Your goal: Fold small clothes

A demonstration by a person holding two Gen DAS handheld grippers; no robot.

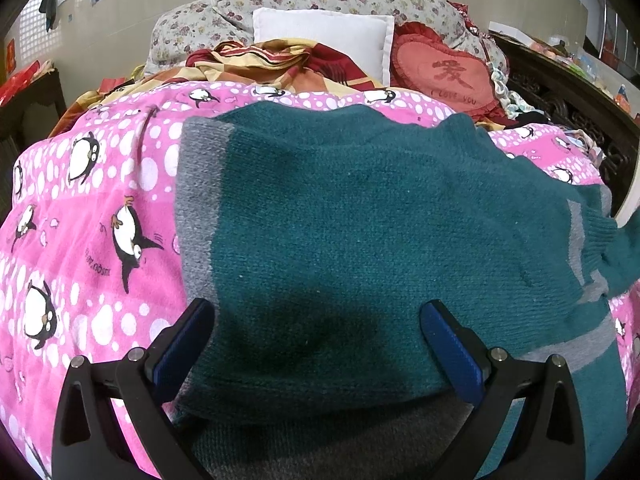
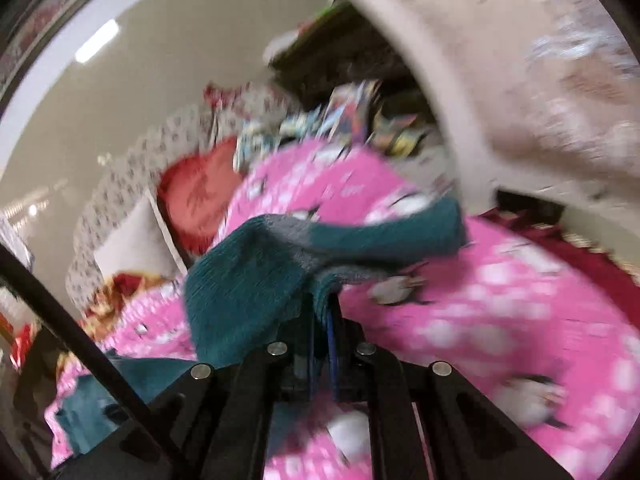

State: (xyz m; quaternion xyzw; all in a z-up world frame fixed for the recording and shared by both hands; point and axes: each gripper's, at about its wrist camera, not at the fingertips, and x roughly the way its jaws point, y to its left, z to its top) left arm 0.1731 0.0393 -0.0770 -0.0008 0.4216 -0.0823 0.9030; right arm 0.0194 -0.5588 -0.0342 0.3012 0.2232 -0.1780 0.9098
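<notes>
Teal sweater (image 1: 360, 220) lies spread on the pink penguin quilt (image 1: 88, 208), long axis across it. Left gripper (image 1: 316, 344) hovers released at the sweater's near hem. Right gripper (image 2: 320, 320), clenched on a lifted sweater part, is the nearer, working hand.

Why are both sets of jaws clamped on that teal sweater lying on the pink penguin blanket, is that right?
Only partly. The right gripper is shut on the teal sweater, as the right wrist view shows. The left gripper has its jaws wide open over it, per the left wrist view. The pink penguin blanket is right.
</notes>
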